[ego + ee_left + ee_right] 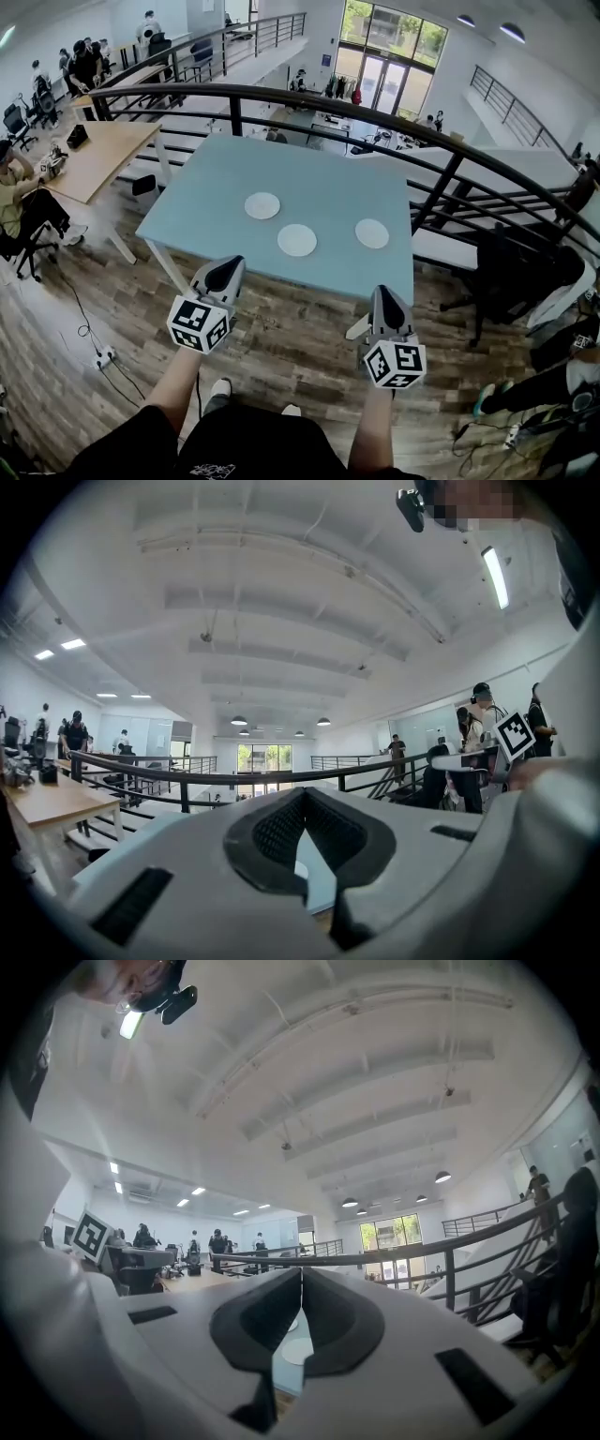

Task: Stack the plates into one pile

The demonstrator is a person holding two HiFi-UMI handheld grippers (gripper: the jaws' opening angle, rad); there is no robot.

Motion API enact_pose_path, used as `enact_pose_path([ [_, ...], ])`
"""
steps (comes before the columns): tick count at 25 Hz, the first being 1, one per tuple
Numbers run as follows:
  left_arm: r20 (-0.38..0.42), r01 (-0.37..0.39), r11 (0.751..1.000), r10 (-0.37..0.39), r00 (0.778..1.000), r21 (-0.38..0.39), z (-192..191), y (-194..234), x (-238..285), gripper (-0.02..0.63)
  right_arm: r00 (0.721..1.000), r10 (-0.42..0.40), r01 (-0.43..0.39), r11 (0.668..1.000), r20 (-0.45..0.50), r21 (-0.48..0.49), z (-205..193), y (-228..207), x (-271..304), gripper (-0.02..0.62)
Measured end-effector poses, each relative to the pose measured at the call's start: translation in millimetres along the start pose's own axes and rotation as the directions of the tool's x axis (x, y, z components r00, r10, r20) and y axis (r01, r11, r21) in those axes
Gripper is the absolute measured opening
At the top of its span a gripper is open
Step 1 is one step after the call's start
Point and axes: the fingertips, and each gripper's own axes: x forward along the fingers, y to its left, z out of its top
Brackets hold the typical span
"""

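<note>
Standing short of the blue table (319,178), I hold my left gripper (228,267) and my right gripper (387,295) low in the frame, both with jaws pressed together and nothing in them. Three white plates lie apart on the table in the middle of the frame: the left plate (262,205), the middle plate (297,240), the right plate (372,233).

Left gripper (229,267), right gripper (385,296): pale grey shells, black ribbed pads (272,832), black-and-white marker cubes (199,324); person wears black top (234,452) with white print, white shoes (221,386)
</note>
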Motion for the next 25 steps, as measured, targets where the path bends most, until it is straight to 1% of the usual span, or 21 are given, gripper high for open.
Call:
enact_pose_path([
  [4, 0.004, 0.011, 1.000, -0.011, 1.000, -0.026, 0, 44, -8, 0.009, 1.000, -0.014, 0.014, 1.000, -0.006, -0.004, 0, 34, 22, 0.008],
  [11, 0.014, 0.052, 0.998, -0.051, 0.999, -0.035, -1, 120, -13, 0.009, 0.999, -0.038, 0.038, 0.999, -0.010, -0.019, 0, 95, 66, 0.008],
  [15, 0.027, 0.065, 0.996, -0.064, 0.998, -0.058, -5, 159, -21, 0.008, 0.999, -0.050, 0.049, 0.998, -0.019, -0.024, -5, 129, 88, 0.008],
  [20, 0.048, 0.090, 0.993, -0.087, 0.995, -0.074, -5, 204, -32, 0.008, 0.998, -0.061, 0.061, 0.998, -0.004, -0.028, -6, 171, 111, 0.008],
  [25, 0.029, 0.112, 0.991, -0.110, 0.994, -0.070, -5, 249, -41, 0.008, 0.997, -0.081, 0.081, 0.996, -0.005, -0.032, -5, 210, 134, 0.008],
])
